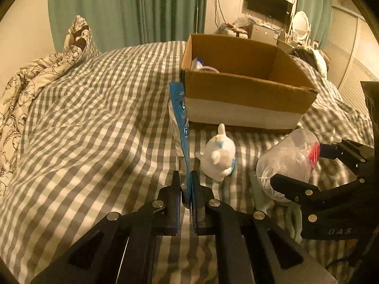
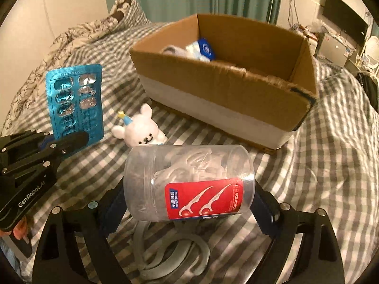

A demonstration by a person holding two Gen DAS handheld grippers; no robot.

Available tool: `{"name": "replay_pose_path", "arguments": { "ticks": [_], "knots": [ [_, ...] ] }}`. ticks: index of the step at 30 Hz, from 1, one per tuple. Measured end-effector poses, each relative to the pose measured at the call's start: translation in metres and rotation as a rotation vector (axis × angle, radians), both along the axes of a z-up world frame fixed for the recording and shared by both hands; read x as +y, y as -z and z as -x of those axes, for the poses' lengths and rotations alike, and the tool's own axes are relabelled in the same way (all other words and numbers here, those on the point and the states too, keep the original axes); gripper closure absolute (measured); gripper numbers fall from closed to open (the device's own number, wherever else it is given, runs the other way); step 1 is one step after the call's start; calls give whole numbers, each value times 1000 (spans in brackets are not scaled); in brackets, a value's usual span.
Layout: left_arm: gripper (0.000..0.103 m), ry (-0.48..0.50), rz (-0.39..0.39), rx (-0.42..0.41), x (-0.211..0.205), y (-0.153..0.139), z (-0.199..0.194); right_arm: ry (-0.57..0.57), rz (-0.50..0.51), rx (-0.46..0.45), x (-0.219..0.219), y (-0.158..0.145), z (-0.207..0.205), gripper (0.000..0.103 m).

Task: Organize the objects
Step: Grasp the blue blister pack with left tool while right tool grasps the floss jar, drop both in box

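My left gripper [image 1: 186, 177] is shut on the lower edge of a blue blister pack of pills [image 1: 181, 108], which stands upright just left of the cardboard box [image 1: 248, 94]. The right wrist view shows the pack's [image 2: 75, 99] foil face above the left gripper [image 2: 64, 139]. A clear cylindrical jar of floss picks with a red label [image 2: 189, 179] lies sideways between my right gripper's [image 2: 189, 203] fingers, one pad against each end. A small white bear toy [image 2: 142, 127] lies on the checked bedsheet between the jar and the box [image 2: 213, 90].
The box holds a blue-and-white package [image 2: 203, 47] and other pale items. A pale coiled cable or strap [image 2: 170, 248] lies on the sheet under the jar. A floral duvet [image 1: 28, 82] is bunched at the left. Green curtains and a desk with a monitor stand behind.
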State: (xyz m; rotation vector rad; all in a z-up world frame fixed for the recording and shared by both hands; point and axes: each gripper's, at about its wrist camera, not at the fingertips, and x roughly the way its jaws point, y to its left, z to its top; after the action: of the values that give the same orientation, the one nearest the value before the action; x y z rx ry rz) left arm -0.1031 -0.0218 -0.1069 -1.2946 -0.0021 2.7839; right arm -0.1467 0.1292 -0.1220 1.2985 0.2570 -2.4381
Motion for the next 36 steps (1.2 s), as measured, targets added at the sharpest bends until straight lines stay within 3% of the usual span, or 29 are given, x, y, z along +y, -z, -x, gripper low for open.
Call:
{"name": "replay_pose_path", "arguments": {
  "ticks": [7, 13, 18, 26, 31, 36],
  "knots": [
    [96, 8, -8, 63, 2, -37, -17, 26, 69, 36, 17, -32, -24, 12],
    [96, 36, -16, 130, 10, -72, -15, 29, 69, 130, 24, -76, -34, 12],
    [96, 79, -53, 178, 18, -105, 0, 25, 61, 236, 29, -122, -28, 12],
    [96, 111, -14, 272, 39, -148, 49, 66, 72, 362, 41, -178, 9, 12],
    [96, 125, 4, 284, 49, -150, 92, 88, 69, 387, 43, -186, 48, 12],
    [96, 128, 16, 245, 50, -130, 134, 104, 56, 378, 37, -175, 89, 13]
  ]
}}
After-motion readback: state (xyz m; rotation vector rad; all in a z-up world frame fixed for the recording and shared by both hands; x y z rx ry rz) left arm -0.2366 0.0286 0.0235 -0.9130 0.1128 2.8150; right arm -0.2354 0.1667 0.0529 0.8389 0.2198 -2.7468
